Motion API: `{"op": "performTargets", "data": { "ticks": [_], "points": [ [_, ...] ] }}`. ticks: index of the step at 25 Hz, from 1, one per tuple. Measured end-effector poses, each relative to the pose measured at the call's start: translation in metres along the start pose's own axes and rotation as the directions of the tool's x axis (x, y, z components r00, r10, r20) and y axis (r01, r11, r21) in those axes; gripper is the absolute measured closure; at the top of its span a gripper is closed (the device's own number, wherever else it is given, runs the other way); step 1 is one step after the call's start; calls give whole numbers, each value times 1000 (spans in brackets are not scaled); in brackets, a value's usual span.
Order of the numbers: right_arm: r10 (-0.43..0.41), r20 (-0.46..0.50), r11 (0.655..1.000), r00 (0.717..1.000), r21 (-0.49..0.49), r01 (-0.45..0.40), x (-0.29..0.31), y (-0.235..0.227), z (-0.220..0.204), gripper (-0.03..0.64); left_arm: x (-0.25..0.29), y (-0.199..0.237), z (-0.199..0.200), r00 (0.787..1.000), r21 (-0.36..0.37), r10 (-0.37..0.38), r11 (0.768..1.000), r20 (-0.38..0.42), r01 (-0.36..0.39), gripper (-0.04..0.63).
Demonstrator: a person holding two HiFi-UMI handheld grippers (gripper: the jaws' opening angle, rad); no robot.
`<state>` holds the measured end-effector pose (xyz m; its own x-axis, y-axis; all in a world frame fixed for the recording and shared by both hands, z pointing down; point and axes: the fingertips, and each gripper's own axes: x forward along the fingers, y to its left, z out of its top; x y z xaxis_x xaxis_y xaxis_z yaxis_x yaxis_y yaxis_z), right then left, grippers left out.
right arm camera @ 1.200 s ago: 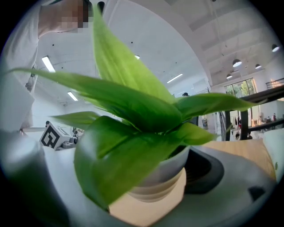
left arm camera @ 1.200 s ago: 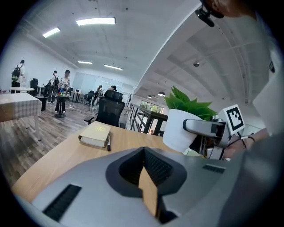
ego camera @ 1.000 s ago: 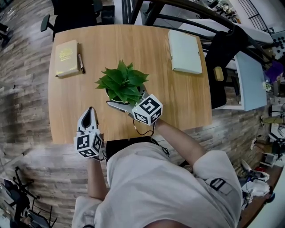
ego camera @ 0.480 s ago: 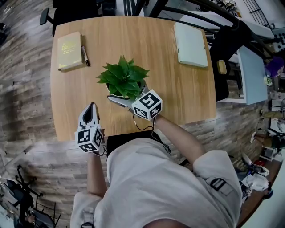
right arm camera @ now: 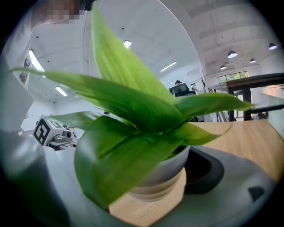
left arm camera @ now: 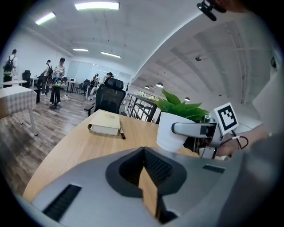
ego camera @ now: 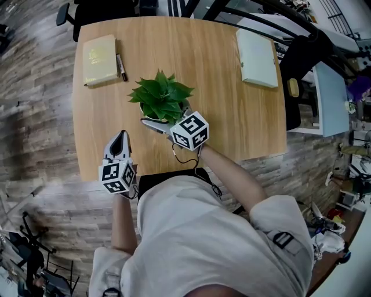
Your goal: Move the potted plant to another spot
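Open-plan office, swivel chairs (left arm camera: pixel 109 94), wooden desk (ego camera: pixel 220 87), ceiling strip lights (left arm camera: pixel 96 5)

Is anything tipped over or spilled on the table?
No, nothing stands out. The potted plant stands upright in the jaws of the right hand-held gripper, no soil is spilled, and the book and pen lie flat.

table (ego camera: pixel 232 116) | potted plant (ego camera: pixel 161 98) mid-table, right gripper (ego camera: pixel 160 123) at its pot | left gripper (ego camera: pixel 120 139) over near edge, apart from plant | tan book (ego camera: pixel 101 52) with pen (ego camera: pixel 122 66) beside it, far-left corner | pale notebook (ego camera: pixel 257 51), far-right corner
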<state>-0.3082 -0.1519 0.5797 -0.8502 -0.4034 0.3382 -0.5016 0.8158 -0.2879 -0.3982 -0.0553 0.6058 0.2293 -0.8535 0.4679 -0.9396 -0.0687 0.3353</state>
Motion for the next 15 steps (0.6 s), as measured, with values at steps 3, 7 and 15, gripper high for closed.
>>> {"op": "performTargets", "data": {
  "ticks": [3, 7, 15],
  "points": [
    [-7, -18, 1000, 1000, 3, 7, 17, 0, -7, 87, 1, 12, -2, 1000, 3, -6, 1000, -13, 6, 583],
    [-16, -47, 1000, 999, 14, 17, 42, -4, -16, 87, 5, 30, -3, 1000, -14, 1, 1000, -19, -2, 583],
    [-48, -109, 999, 993, 18, 51, 71, -27, -34, 87, 31, 29, -17, 998, -25, -35, 999, -58, 34, 583]
  ]
}}
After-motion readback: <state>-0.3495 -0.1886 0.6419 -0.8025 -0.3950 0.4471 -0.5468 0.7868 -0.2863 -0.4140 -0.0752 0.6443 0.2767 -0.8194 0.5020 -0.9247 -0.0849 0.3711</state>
